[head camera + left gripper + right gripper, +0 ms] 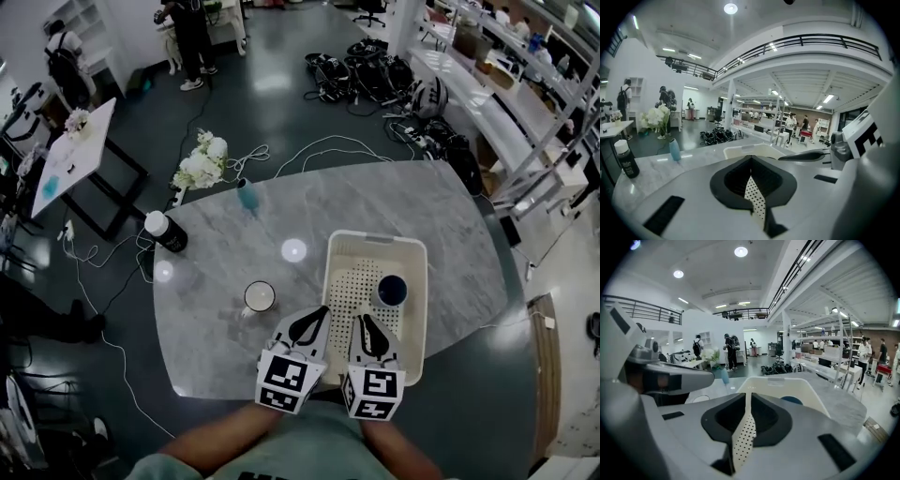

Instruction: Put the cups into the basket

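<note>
A large workshop hall with a dark, glossy floor. A grey marble table stands in the middle, a white side table to the left, long white shelves to the right. Black bags and white cables lie on the floor. Round ceiling lights shine above a railed balcony. People stand far off.

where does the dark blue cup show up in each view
Head view: the dark blue cup stands inside the cream perforated plastic basket, towards its right side.
Left gripper view: the cup is not in it; only the basket's near rim shows.
Right gripper view: a sliver of the cup's blue rim shows low in the basket, right of centre.
Shared landmark: the basket, visible in all three.
</note>
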`<state>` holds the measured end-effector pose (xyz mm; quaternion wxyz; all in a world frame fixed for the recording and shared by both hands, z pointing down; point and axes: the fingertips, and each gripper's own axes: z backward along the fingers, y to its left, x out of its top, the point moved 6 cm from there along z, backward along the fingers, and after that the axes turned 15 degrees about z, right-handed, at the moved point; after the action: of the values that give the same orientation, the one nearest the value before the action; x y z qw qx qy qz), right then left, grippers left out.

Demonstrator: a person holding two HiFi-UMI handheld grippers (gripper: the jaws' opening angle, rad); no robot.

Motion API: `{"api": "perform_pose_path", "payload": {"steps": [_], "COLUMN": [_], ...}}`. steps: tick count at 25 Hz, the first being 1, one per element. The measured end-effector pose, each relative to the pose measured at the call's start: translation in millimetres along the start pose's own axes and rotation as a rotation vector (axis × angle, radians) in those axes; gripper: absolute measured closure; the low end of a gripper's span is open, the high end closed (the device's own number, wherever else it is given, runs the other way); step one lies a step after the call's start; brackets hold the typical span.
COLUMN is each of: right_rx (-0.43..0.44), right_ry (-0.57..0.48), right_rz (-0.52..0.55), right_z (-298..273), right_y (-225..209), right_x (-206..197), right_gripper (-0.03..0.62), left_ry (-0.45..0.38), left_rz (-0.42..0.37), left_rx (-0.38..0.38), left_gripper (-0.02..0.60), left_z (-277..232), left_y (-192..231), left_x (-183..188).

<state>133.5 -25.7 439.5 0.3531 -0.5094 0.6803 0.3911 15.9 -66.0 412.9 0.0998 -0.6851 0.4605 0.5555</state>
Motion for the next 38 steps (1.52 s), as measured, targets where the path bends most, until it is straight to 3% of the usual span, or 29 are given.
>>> {"api": "perform_pose_path", "payload": {"steps": [4, 11, 19, 38], "right_rx": [0.081, 0.225, 0.337, 0.379], "right_ry": [-0.042, -0.096, -0.102, -0.066], "right_rz": [0.033, 0.117, 0.195, 0.232], "right_z": [1, -3, -10, -17], "right_y": [33, 91, 138, 160], "right_x": [20, 54, 62, 53], "right_gripper": [0.573, 0.577, 0.577, 0.577], "left_ry": [-0.023, -0.083, -0.143, -0.138], "left_rz": [0.022, 0.085, 0.153, 0.147], "left_rx": [0.055, 0.188, 0.289, 0.345], "left_gripper": [0.572, 0.574, 0.574, 0.575], "left_z": [27, 81, 125, 141], "left_y": [25, 73, 103, 115], "left_x": [-1, 2, -5, -21]}}
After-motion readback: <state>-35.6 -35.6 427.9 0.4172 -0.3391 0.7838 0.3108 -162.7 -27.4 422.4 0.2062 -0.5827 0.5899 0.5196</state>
